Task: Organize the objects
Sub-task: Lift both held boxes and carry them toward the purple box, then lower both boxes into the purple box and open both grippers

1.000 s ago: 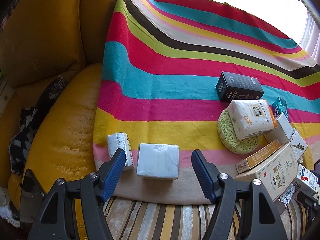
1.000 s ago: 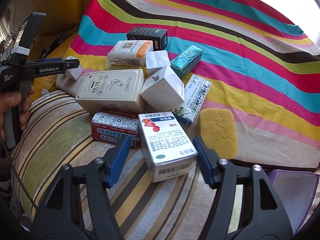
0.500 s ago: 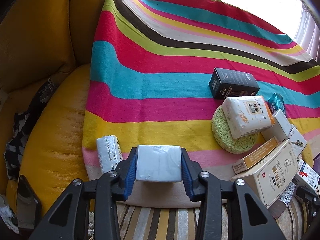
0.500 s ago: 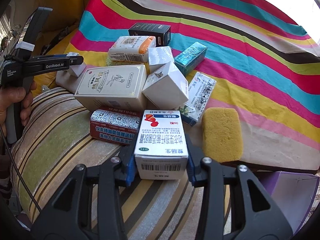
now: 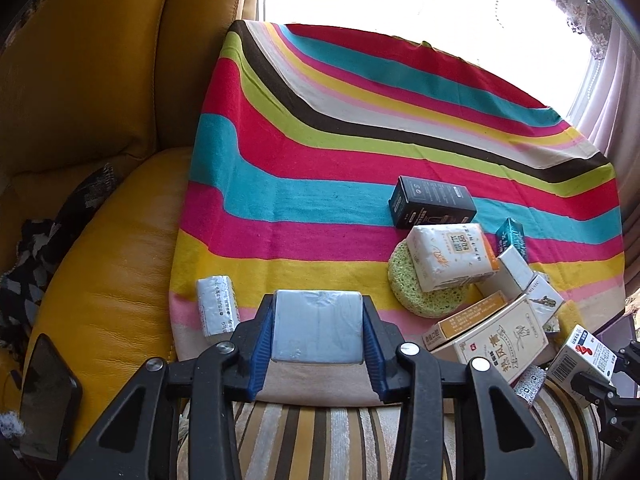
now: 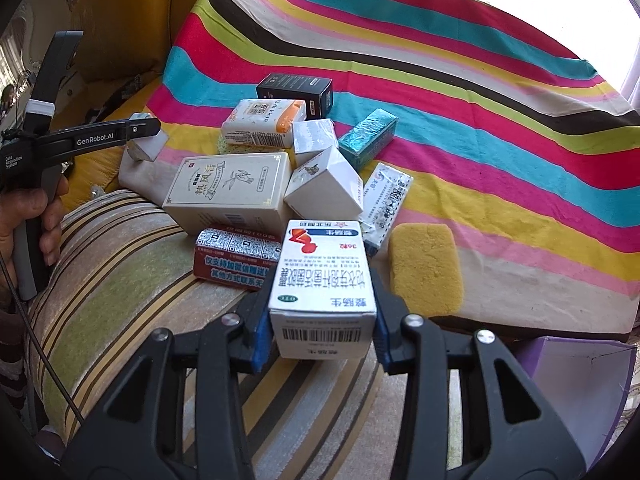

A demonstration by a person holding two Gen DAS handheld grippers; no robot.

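Observation:
A silvery wrapped pack (image 5: 318,328) sits pinched between the blue pads of my left gripper (image 5: 318,312), raised just over the near edge of the striped cloth (image 5: 320,152). My right gripper (image 6: 322,312) is shut on a white medicine box (image 6: 322,272) with a red mark and a barcode, in front of the pile. In the right wrist view, the left gripper (image 6: 140,136) and its pack (image 6: 142,150) show at the left, a hand on the handle. The right gripper (image 5: 600,376) and its box (image 5: 580,354) show at the left wrist view's lower right.
The pile holds a black box (image 6: 296,92), a white-orange tissue pack (image 6: 262,122), a teal box (image 6: 368,138), a big cream box (image 6: 228,192) and a red box (image 6: 236,256). Nearby lie a yellow sponge (image 6: 426,268), a green sponge (image 5: 424,300), a small wrapped pack (image 5: 216,310), a phone (image 5: 48,396) and a purple container (image 6: 580,392).
Both grippers stood open around their items a second ago and have closed on them. The left one has since risen a little with the silvery pack.

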